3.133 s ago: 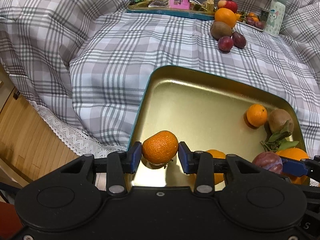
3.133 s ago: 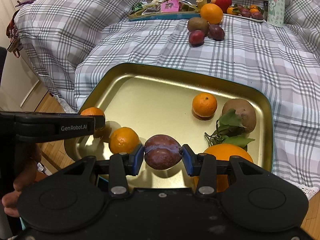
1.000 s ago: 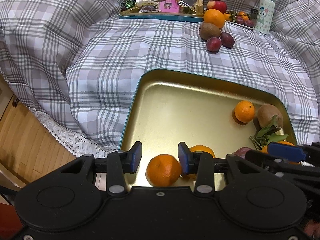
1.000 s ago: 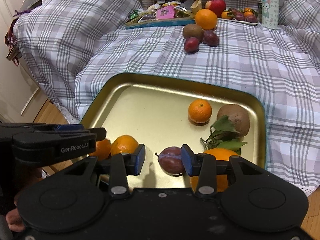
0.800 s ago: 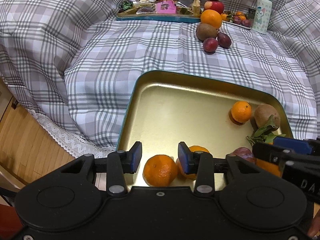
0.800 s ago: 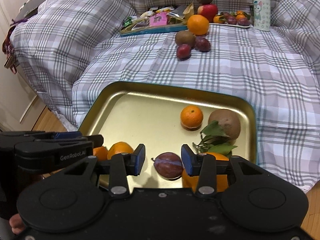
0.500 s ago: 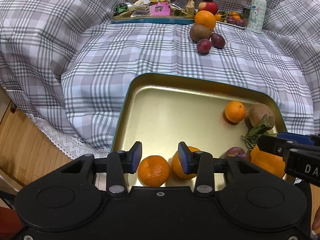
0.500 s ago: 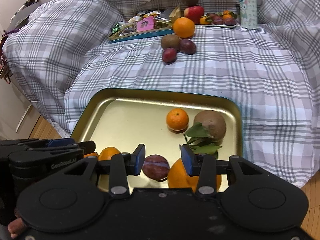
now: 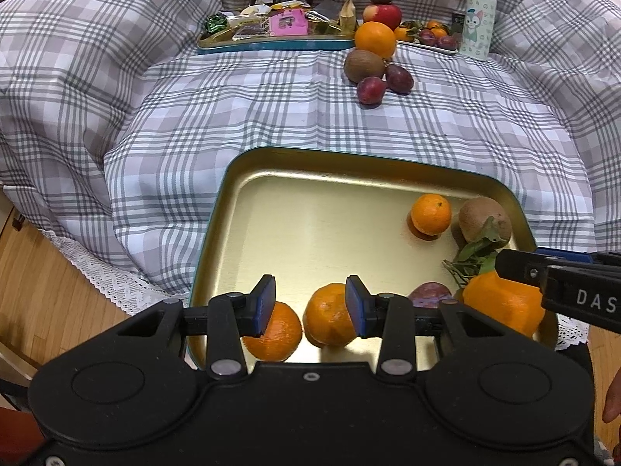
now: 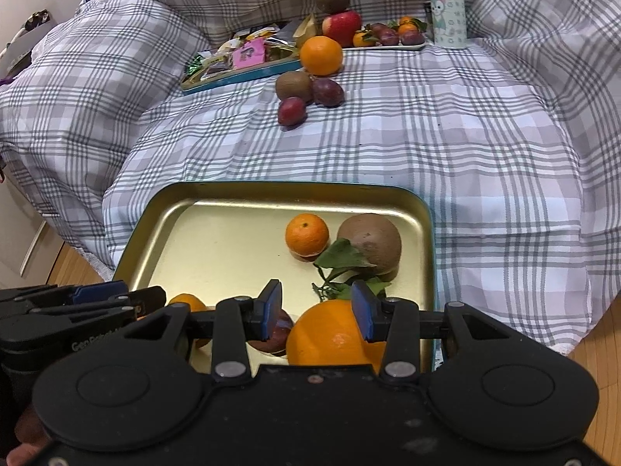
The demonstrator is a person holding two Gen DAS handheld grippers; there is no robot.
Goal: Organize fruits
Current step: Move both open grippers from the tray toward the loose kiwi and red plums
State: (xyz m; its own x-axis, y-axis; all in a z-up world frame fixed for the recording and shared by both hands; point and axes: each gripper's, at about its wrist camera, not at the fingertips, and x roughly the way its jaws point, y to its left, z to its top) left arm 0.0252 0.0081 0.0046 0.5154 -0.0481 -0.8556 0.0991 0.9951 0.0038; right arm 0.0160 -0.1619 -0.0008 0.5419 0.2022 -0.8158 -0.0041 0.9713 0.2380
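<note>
A gold tray (image 9: pixel 349 155) lies on the plaid quilt and holds several fruits. My left gripper (image 9: pixel 310 303) hovers open above its near edge; two mandarins (image 9: pixel 277 330) (image 9: pixel 328 320) rest on the tray beneath the pads, apart from them. A plum (image 9: pixel 429 296), a leafy orange (image 9: pixel 504 303), a small mandarin (image 9: pixel 431 213) and a kiwi (image 9: pixel 483 217) fill the tray's right side. My right gripper (image 10: pixel 316 310) is open over the leafy orange (image 10: pixel 330 338) and the plum (image 10: pixel 275 334), with nothing between its pads.
Loose on the quilt beyond the tray are a kiwi (image 9: pixel 363 65), two plums (image 9: pixel 370 90), an orange (image 9: pixel 374 39) and an apple (image 9: pixel 382 13). A snack tray (image 9: pixel 271 44), a small fruit plate (image 9: pixel 427 44) and a bottle (image 9: pixel 477 27) stand behind. Wooden floor (image 9: pixel 46 291) shows at the left.
Three seconds ago the left gripper held a mandarin and the right a plum; both fruits now lie on the tray. Over the last second both grippers pulled back from the tray, the right drifting rightwards.
</note>
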